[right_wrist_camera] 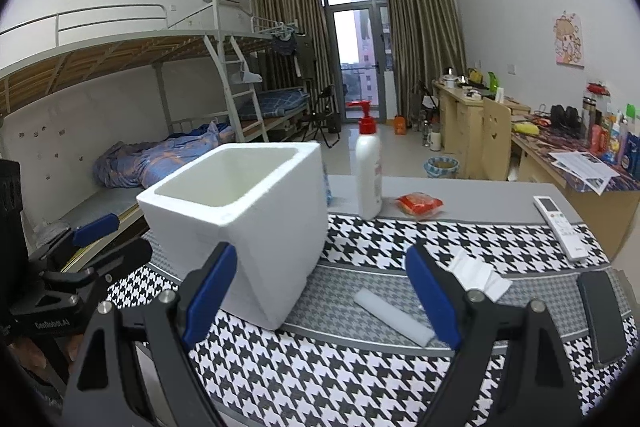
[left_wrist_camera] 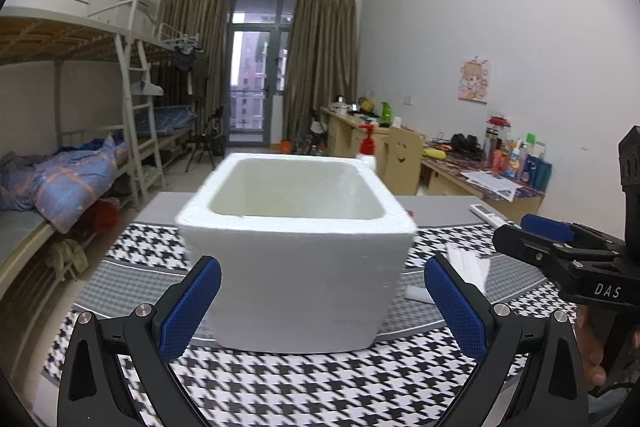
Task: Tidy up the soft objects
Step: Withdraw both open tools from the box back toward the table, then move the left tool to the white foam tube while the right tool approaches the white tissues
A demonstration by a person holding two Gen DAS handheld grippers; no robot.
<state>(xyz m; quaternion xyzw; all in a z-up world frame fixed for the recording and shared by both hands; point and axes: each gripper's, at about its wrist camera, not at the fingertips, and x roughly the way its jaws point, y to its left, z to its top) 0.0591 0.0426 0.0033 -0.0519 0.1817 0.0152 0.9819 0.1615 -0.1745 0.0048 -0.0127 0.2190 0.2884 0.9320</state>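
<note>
Foam box (left_wrist_camera: 296, 247) (squarish, matte), houndstooth cloth (left_wrist_camera: 320, 387)

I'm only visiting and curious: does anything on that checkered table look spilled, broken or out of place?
Nothing looks spilled or broken. The white foam box stands upright and looks empty, the pump bottle behind it is upright, and a white foam strip and folded white piece lie loose on the cloth.

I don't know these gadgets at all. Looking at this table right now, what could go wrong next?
The white foam box looks light, so the open left gripper facing it could push it along the houndstooth cloth. The tall pump bottle behind might topple if the box slides. The foam strip lies between the open right gripper's fingers; a grab might bunch the cloth.
</note>
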